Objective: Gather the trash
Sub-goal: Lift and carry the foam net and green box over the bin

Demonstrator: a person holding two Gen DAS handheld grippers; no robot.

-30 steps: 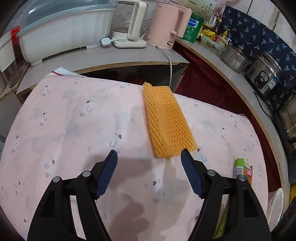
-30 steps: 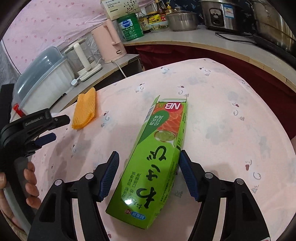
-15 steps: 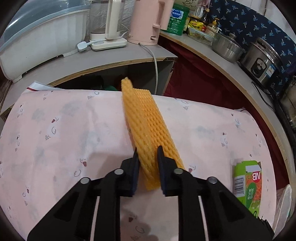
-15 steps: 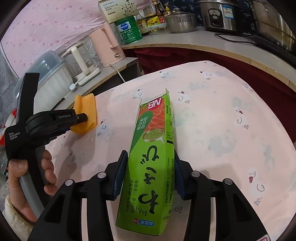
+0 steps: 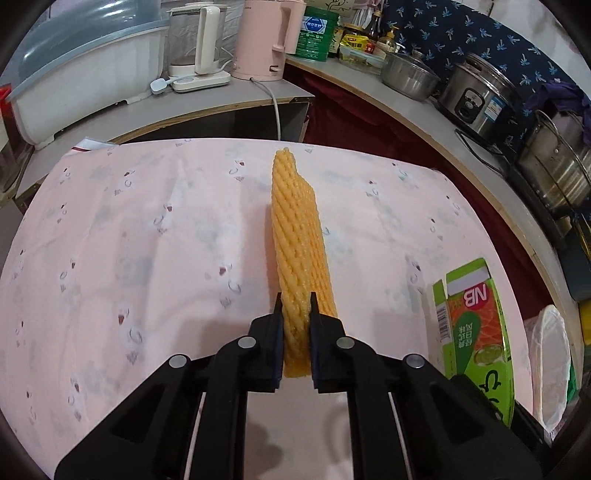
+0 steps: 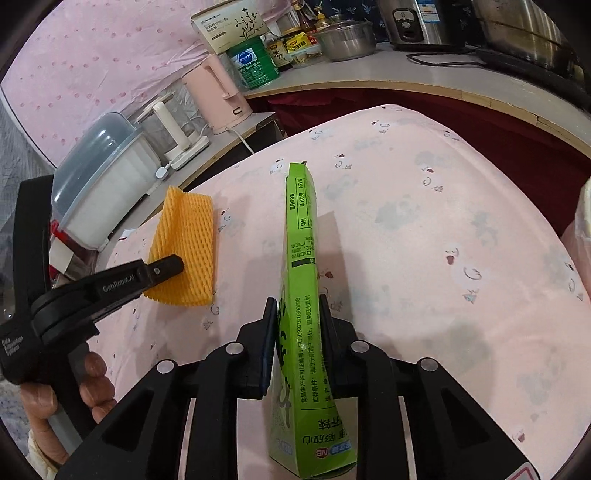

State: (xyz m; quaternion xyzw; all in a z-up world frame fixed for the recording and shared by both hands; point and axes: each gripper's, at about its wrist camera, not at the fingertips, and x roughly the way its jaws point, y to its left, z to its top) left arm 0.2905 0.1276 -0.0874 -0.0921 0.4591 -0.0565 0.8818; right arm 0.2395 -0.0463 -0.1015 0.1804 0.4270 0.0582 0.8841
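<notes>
My left gripper [image 5: 296, 306] is shut on an orange foam fruit net [image 5: 298, 243], squeezed edge-up and lifted above the pink tablecloth [image 5: 147, 240]. The net also shows in the right wrist view [image 6: 188, 240], with the left gripper [image 6: 162, 269] clamped on it. My right gripper [image 6: 297, 306] is shut on a green carton [image 6: 301, 258], turned on edge and held above the cloth. The carton also shows in the left wrist view [image 5: 476, 325] at the right.
A counter behind holds a white dish container [image 5: 74, 81], a glass kettle [image 5: 195, 44], a pink kettle [image 5: 266, 37], a green tin [image 5: 314, 33], pots and a rice cooker [image 5: 484, 96]. A white plastic bag [image 5: 554, 354] hangs at the table's right edge.
Both grippers closed: the left on the foam net, the right on the green carton. Both things were turned on edge and lifted off the cloth.
</notes>
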